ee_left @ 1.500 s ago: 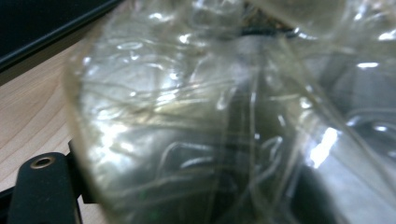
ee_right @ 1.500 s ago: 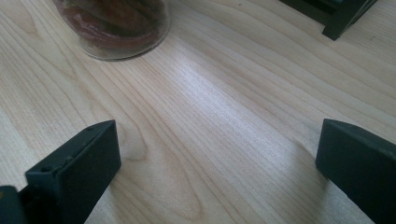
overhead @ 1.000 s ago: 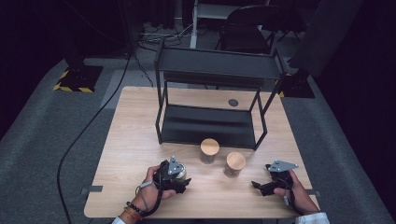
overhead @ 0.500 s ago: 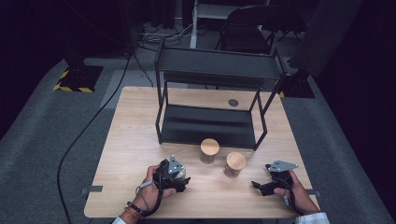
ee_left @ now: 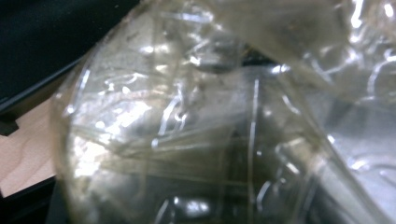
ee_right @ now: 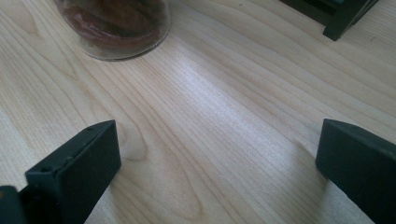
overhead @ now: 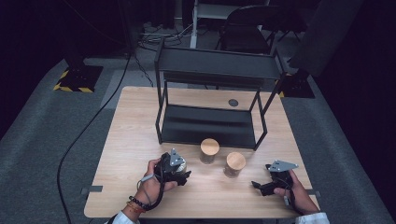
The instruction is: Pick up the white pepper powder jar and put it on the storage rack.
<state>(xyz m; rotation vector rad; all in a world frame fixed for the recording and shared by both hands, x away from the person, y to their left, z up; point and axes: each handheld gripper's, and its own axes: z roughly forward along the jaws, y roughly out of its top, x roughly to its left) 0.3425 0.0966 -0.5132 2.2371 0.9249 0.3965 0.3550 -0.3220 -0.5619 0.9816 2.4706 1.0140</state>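
My left tool sits low in my left hand, jaws drawn in tight, pointing right. My right tool rests in my right hand, jaws spread wide, aimed left.

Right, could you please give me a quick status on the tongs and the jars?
Left tongs shut on clear jar. Right tongs open, empty, low over table. Two lidded jars stand between. Nothing blocking.
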